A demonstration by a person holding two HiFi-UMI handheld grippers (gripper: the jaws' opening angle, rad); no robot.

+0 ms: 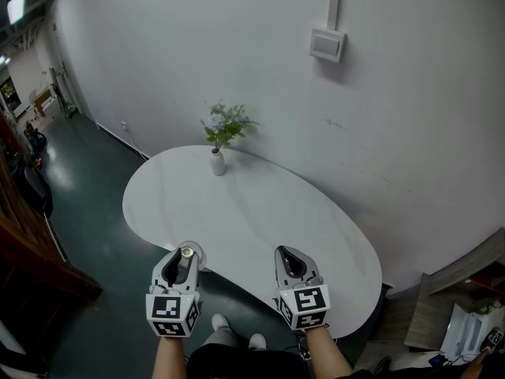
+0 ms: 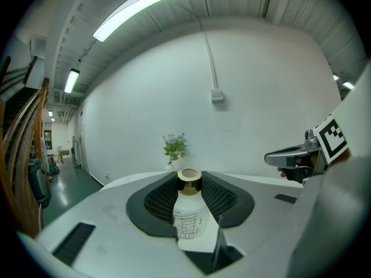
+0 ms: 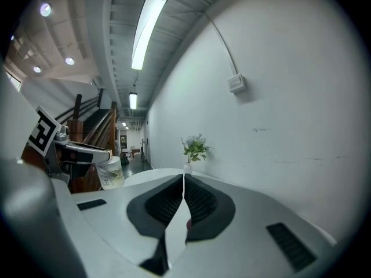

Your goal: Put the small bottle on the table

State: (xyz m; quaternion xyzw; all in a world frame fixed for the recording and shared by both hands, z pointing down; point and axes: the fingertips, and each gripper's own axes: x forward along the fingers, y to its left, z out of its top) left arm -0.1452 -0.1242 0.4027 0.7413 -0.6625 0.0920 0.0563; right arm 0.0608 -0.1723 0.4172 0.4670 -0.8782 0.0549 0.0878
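The small translucent plastic bottle with a gold cap (image 2: 188, 214) stands upright between the fingers (image 2: 156, 200) of the left gripper (image 1: 185, 256), which are closed on its two sides below the cap. Its long axis is vertical, with the cap up and the base pointing down past the fingers. In the head view it sits at the lower left of the frame, right at the near rim of the white kidney-shaped surface (image 1: 260, 212). You cannot read its height above the rim from these views.

The placement therefore depends on one relation: the free surface lies ahead of the bottle, toward the upper right of the frame. Judge the move as forward first, then down, with the bottle kept upright.

The right gripper (image 1: 289, 257) is at the lower centre of the frame over the same near rim. Its fingers are pressed together with nothing between them, and it is well apart from the bottle.

On the far side of the surface stands a small white vase of green and pale blue flowers (image 1: 218, 161), well clear of the bottle. Beyond it is a white wall carrying a white switch box (image 1: 327, 44). A dark green floor (image 1: 95, 204) fills the left of the frame.
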